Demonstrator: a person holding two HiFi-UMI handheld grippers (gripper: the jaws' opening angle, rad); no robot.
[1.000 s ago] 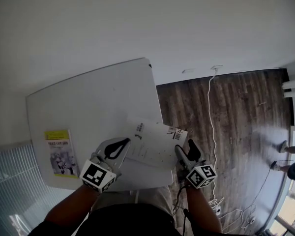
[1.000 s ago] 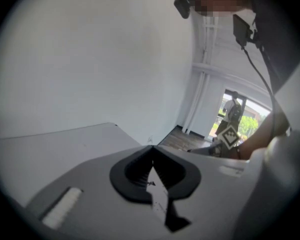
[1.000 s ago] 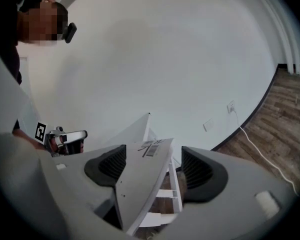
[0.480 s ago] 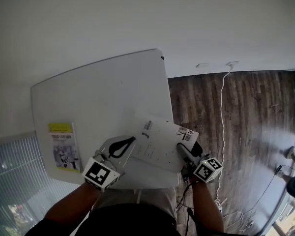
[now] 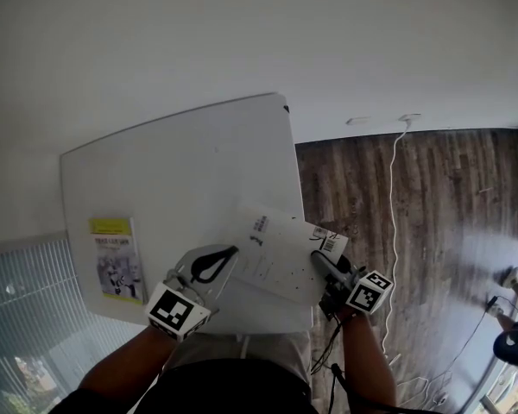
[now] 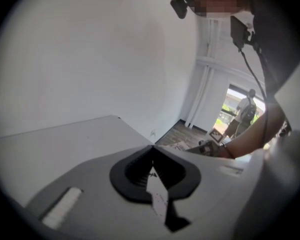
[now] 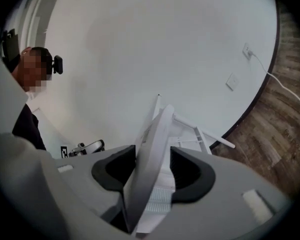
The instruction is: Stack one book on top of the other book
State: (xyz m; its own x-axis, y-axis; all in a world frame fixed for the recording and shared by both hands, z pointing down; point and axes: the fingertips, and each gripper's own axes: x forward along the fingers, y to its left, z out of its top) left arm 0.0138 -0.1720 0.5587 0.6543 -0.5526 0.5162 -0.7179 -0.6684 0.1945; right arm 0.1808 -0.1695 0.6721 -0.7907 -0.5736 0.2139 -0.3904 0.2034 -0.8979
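The left gripper (image 6: 152,151) has its jaws together on the thin left edge of the white book (image 5: 276,261). The right gripper (image 7: 154,153) is closing its jaws on the book's right edge, with the pads against both faces. The book is held tilted over the near edge of the table (image 5: 198,162), well apart from the yellow book (image 5: 116,257), which lies flat at left. Since a second ago the right gripper has rolled and sits nearer the barcode corner. The left grip is unchanged.
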